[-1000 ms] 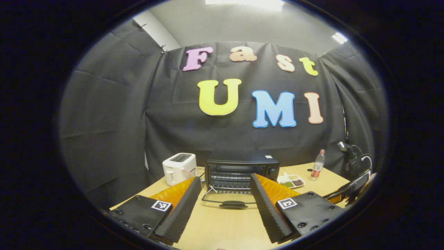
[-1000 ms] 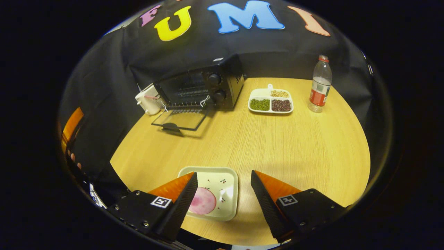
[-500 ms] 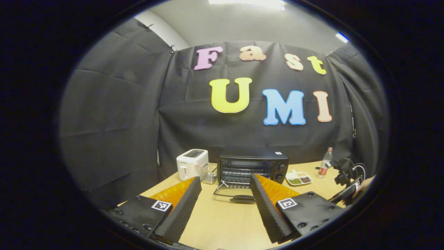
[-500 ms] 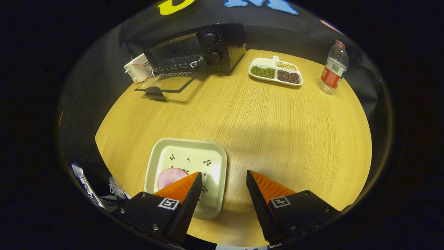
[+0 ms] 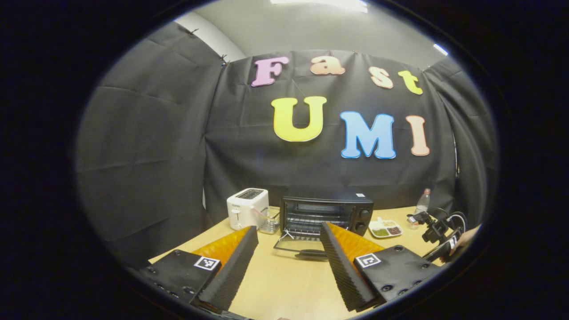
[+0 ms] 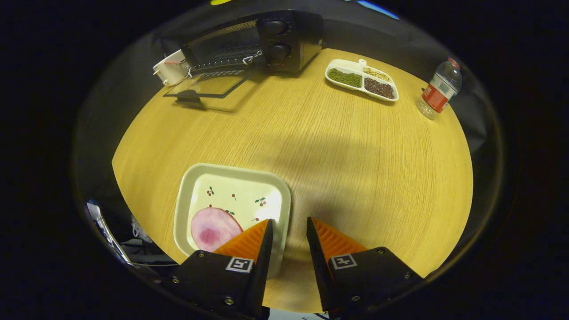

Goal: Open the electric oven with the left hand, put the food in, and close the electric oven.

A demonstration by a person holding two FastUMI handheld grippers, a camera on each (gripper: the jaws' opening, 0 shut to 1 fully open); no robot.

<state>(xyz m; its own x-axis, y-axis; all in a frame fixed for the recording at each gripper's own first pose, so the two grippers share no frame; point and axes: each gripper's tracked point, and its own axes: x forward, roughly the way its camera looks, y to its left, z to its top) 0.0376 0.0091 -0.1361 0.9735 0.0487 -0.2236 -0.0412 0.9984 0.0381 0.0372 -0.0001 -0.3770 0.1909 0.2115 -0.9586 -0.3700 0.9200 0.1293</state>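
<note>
Left gripper view, then right gripper view: oven open, plate grasp in hand.

Left gripper view: left tool (image 5: 289, 235) spread wide and empty, well back from electric oven (image 5: 328, 212), door (image 5: 297, 247) dropped flat on bench (image 5: 284, 284). Right gripper view: right tool (image 6: 286, 227) narrowed astride rim of plate (image 6: 231, 204), contact unclear; food (image 6: 213, 226) on plate, well apart from oven. Next, probably: pinch rim, lift level, carry to oven.

Ahead of the jaws, black cloth (image 5: 146, 146) hangs in creased panels around the booth, pinned along its top edge. Above it show a pale grey wall (image 5: 284, 31) and a bright ceiling light (image 5: 320, 3). Beneath the jaws spreads a round, light wood-grain table (image 6: 355, 155).
</note>
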